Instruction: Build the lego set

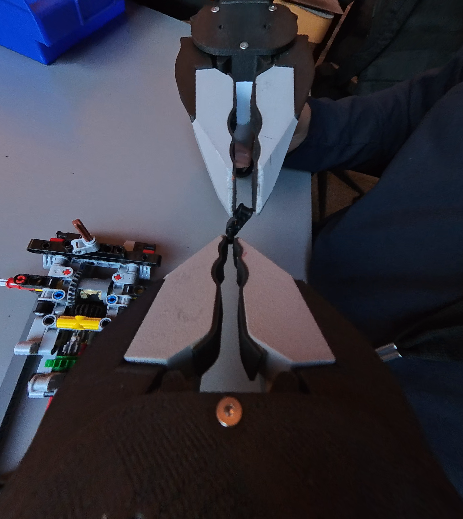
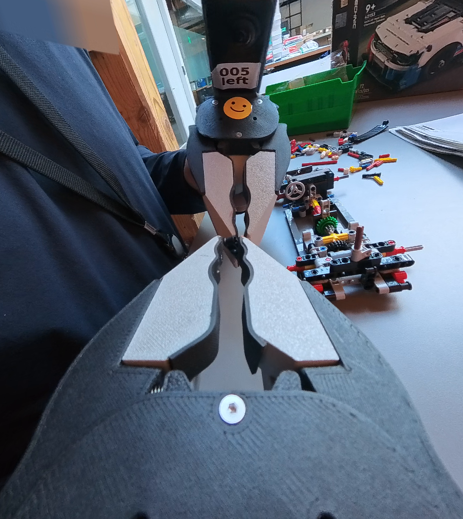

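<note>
A small black building-toy piece [image 1: 237, 223] hangs in the air between my two grippers, which face each other tip to tip above the grey table [image 1: 112, 140]. My left gripper [image 1: 229, 239] is shut on the piece's near end. My right gripper [image 1: 244, 210] comes from the far side and is shut on the other end. In the right wrist view the piece [image 2: 231, 248] sits between the right gripper's [image 2: 231, 242] pads, with the left gripper [image 2: 240, 234] just beyond it. A partly built toy car chassis [image 1: 84, 283] lies on the table to the left of my left gripper.
A blue bin [image 1: 42, 25] stands at the far left. In the right wrist view there are a green bin [image 2: 312, 104], scattered loose parts [image 2: 345, 151], a set box [image 2: 410, 42] and a booklet [image 2: 449, 137]. A person in dark blue clothing [image 2: 42, 196] sits close by, at the table's edge [image 1: 310, 196]. The grippers are tip to tip, or close to it.
</note>
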Action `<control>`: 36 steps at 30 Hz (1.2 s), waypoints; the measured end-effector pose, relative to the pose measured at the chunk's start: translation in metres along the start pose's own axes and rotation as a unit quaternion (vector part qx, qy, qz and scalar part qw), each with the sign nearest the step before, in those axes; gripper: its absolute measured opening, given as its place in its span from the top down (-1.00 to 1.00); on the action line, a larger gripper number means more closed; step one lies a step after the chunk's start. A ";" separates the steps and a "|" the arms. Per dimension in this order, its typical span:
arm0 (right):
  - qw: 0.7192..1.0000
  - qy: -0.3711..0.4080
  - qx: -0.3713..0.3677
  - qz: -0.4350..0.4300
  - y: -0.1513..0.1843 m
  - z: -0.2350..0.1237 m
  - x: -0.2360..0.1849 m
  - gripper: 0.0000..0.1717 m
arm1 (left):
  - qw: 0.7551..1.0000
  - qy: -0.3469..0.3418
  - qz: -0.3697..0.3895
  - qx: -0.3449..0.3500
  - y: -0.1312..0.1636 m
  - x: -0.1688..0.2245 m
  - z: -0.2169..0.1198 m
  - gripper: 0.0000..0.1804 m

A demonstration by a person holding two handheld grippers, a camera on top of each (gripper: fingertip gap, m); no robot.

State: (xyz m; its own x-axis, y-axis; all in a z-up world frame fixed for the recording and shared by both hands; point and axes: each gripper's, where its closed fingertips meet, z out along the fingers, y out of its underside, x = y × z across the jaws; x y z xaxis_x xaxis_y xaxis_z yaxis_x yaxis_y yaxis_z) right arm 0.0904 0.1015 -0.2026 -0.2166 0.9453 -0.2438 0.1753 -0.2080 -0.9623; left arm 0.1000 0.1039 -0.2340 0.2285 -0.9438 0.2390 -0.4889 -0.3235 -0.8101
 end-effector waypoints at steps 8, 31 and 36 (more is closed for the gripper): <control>1.000 -0.004 0.013 0.000 -0.003 -0.003 -0.001 1.00 | 0.997 -0.052 0.053 -0.034 0.008 -0.008 0.002 0.99; 0.998 0.058 0.022 0.015 -0.006 -0.023 0.030 0.92 | 0.998 -0.042 0.033 0.016 -0.009 -0.036 0.003 0.99; 0.998 0.054 0.029 0.026 -0.008 -0.024 0.033 0.91 | 0.999 -0.034 0.023 0.015 -0.011 -0.035 0.006 0.99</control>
State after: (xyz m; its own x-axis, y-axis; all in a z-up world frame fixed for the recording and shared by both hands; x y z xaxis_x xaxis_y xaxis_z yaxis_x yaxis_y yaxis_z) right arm 0.1052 0.1401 -0.2004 -0.1034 0.9539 -0.2816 0.1278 -0.2680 -0.9549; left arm 0.1023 0.1413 -0.2367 0.2629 -0.9507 0.1646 -0.4745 -0.2759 -0.8359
